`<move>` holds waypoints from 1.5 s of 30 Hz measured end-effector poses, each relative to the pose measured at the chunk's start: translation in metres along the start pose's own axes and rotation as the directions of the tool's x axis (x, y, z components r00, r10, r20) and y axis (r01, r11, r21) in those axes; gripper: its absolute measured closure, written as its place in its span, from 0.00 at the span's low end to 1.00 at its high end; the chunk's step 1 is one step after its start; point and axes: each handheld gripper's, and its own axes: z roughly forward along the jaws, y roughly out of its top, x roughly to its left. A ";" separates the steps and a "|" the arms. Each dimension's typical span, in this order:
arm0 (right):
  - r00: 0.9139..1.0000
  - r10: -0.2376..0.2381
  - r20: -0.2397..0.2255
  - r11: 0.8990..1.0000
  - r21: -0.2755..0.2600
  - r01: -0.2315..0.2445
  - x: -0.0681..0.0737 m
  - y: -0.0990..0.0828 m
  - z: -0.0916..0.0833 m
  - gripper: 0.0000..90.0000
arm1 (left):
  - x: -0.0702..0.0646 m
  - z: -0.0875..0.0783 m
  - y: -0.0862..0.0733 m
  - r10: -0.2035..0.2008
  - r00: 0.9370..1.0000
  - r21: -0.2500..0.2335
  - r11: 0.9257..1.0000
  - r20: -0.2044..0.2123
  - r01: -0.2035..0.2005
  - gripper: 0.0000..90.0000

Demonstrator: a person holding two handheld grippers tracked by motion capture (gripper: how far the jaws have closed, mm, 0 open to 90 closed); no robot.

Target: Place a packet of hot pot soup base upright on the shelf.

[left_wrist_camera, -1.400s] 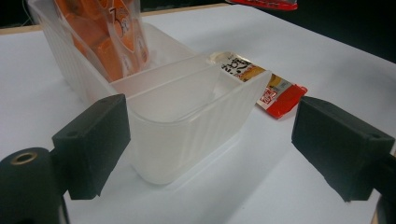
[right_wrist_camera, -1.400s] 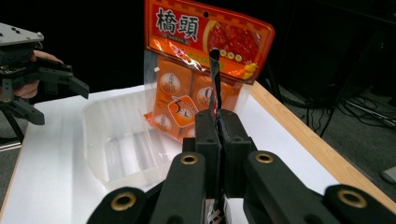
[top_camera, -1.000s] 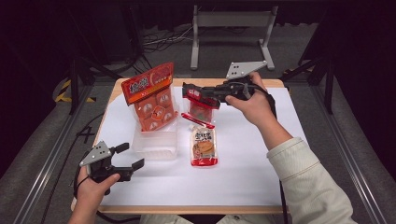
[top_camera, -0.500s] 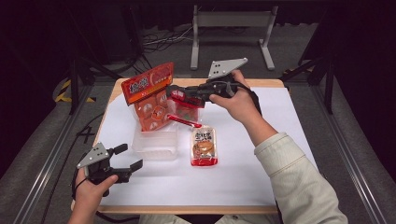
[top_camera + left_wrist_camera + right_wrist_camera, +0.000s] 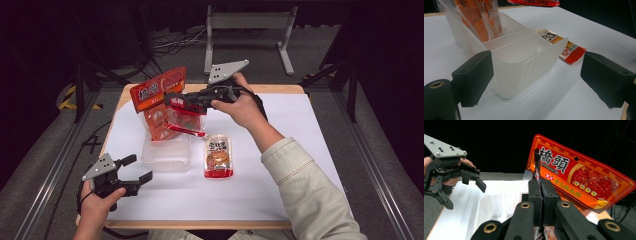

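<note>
the right gripper (image 5: 172, 98) clamps a clear snack packet (image 5: 186, 116) above the plastic bin (image 5: 166, 156); at near left, the left gripper (image 5: 139, 171) rests wide open.

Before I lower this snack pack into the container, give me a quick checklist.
1. Right hand-held gripper shut on the clear snack pack: ok.
2. Pack above the translucent container: ok.
3. Front compartment free: ok.
4. Large orange bag upright in the rear compartment: ok.
5. Left hand-held gripper steadying the container: not ok, open and apart from it.
6. Flat packet lying beside the container, out of the way: ok.
</note>
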 end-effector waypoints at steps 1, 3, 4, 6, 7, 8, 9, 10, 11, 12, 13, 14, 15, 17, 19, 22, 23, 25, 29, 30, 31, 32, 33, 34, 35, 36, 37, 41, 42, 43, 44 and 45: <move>1.000 0.000 -0.005 1.000 0.000 0.000 0.000 0.000 0.002 0.98 | 0.000 0.000 0.000 -0.003 1.000 -0.001 1.000 0.001 0.003 0.14; 1.000 -0.006 -0.014 1.000 0.001 0.006 0.000 0.000 0.006 0.98 | 0.001 0.001 0.000 -0.005 1.000 -0.001 1.000 0.003 0.005 0.14; 1.000 -0.007 -0.020 1.000 0.006 0.007 0.000 -0.001 0.010 0.98 | 0.001 0.001 0.000 0.000 1.000 -0.003 1.000 0.002 0.000 0.14; 1.000 -0.008 -0.025 1.000 0.006 0.009 0.000 -0.001 0.012 0.98 | 0.001 0.001 0.000 -0.002 1.000 -0.006 1.000 0.001 0.002 0.14; 1.000 -0.011 -0.029 1.000 0.003 0.011 0.000 -0.001 0.014 0.98 | 0.001 0.002 0.000 -0.002 1.000 -0.006 1.000 0.000 0.002 0.14; 0.999 -0.012 -0.033 1.000 0.003 0.012 0.000 -0.001 0.016 0.98 | 0.001 0.002 0.000 0.001 1.000 -0.003 1.000 -0.002 -0.001 0.14; 0.999 -0.016 -0.036 1.000 0.004 0.016 0.000 -0.001 0.018 0.98 | 0.001 0.002 0.000 -0.004 1.000 0.004 1.000 -0.006 0.004 0.14; 0.999 -0.016 -0.036 1.000 0.004 0.016 0.000 -0.001 0.018 0.98 | 0.001 0.002 0.000 -0.004 1.000 0.004 1.000 -0.006 0.004 0.14; 0.999 -0.019 -0.036 1.000 0.013 0.020 0.000 -0.002 0.021 0.98 | 0.001 0.003 0.000 -0.010 1.000 0.010 1.000 -0.010 0.010 0.14; 0.999 -0.019 -0.038 1.000 0.015 0.019 0.000 -0.003 0.023 0.98 | 0.002 0.003 -0.001 -0.011 1.000 0.011 1.000 -0.018 0.011 0.14; 0.999 -0.019 -0.041 1.000 0.016 0.020 0.000 -0.003 0.025 0.98 | 0.003 0.002 -0.001 -0.016 1.000 0.015 1.000 -0.024 0.017 0.14; 0.999 -0.023 -0.043 1.000 0.016 0.024 0.000 -0.004 0.026 0.98 | 0.003 0.002 -0.002 -0.019 0.999 0.014 1.000 -0.027 0.020 0.14; 0.998 -0.028 -0.048 0.999 0.016 0.028 0.001 -0.004 0.028 0.98 | 0.004 0.002 -0.002 -0.021 0.999 0.015 1.000 -0.027 0.022 0.14; 0.998 -0.032 -0.057 0.999 0.014 0.033 0.002 -0.004 0.031 0.98 | 0.004 0.002 -0.002 -0.023 0.999 0.014 1.000 -0.031 0.024 0.14; 0.997 -0.042 -0.061 0.999 0.017 0.043 0.003 -0.004 0.034 0.98 | 0.004 0.002 -0.003 -0.023 0.999 0.017 1.000 -0.030 0.024 0.14; 0.996 -0.050 -0.069 0.998 0.028 0.052 0.005 -0.006 0.039 0.98 | 0.004 0.002 -0.004 -0.026 0.999 0.027 0.999 -0.041 0.027 0.15; 0.996 -0.050 -0.075 0.998 0.028 0.052 0.006 -0.007 0.041 0.98 | 0.004 0.002 -0.004 -0.031 0.999 0.027 0.999 -0.044 0.032 0.15; 0.995 -0.049 -0.083 0.998 0.028 0.051 0.006 -0.009 0.043 0.98 | 0.004 0.002 -0.005 -0.031 0.999 0.029 0.999 -0.042 0.032 0.15; 0.994 -0.056 -0.090 0.997 0.038 0.060 0.007 -0.012 0.048 0.98 | 0.004 0.002 -0.005 -0.025 0.999 0.033 0.999 -0.049 0.026 0.15; 0.994 -0.055 -0.097 0.998 0.039 0.059 0.007 -0.013 0.050 0.98 | 0.004 0.002 -0.005 -0.022 0.999 0.035 0.999 -0.050 0.024 0.15; 0.994 -0.054 -0.100 0.998 0.038 0.058 0.008 -0.014 0.051 0.98 | 0.004 0.002 -0.005 -0.021 0.999 0.038 0.999 -0.048 0.023 0.15; 0.993 -0.054 -0.105 0.998 0.036 0.058 0.008 -0.015 0.052 0.98 | 0.004 0.002 -0.005 -0.025 0.999 0.037 0.999 -0.047 0.027 0.14; 0.992 -0.054 -0.113 0.998 0.034 0.058 0.009 -0.015 0.054 0.98 | 0.004 0.002 -0.005 -0.025 0.999 0.037 0.999 -0.047 0.027 0.14; 0.992 -0.052 -0.117 0.998 0.035 0.057 0.009 -0.016 0.055 0.98 | 0.004 0.003 -0.005 -0.023 0.999 0.036 0.999 -0.047 0.025 0.14; 0.992 -0.052 -0.117 0.998 0.035 0.057 0.009 -0.016 0.055 0.98 | 0.004 0.003 -0.005 -0.023 0.999 0.036 0.999 -0.047 0.025 0.14; 0.991 -0.052 -0.121 0.998 0.037 0.057 0.010 -0.016 0.056 0.98 | 0.004 0.003 -0.005 -0.024 0.999 0.036 0.999 -0.047 0.026 0.14; 0.990 -0.053 -0.130 0.997 0.039 0.059 0.011 -0.017 0.060 0.98 | 0.004 0.002 -0.005 -0.021 0.999 0.038 0.999 -0.050 0.023 0.14; 0.990 -0.054 -0.134 0.997 0.043 0.060 0.013 -0.018 0.064 0.98 | 0.003 0.003 -0.005 -0.016 0.998 0.043 0.999 -0.054 0.018 0.14; 0.989 -0.053 -0.137 0.997 0.042 0.060 0.013 -0.019 0.067 0.97 | 0.003 0.003 -0.005 -0.017 0.998 0.044 0.999 -0.053 0.019 0.14; 0.989 -0.054 -0.138 0.997 0.042 0.061 0.013 -0.020 0.068 0.97 | 0.003 0.003 -0.005 -0.017 0.998 0.043 0.999 -0.053 0.019 0.14; 0.989 -0.052 -0.138 0.997 0.042 0.058 0.014 -0.020 0.070 0.97 | 0.004 0.003 -0.005 -0.018 0.998 0.042 0.999 -0.052 0.020 0.14; 0.989 -0.053 -0.140 0.997 0.039 0.059 0.014 -0.020 0.072 0.97 | 0.004 0.003 -0.005 -0.020 0.998 0.039 0.999 -0.051 0.022 0.14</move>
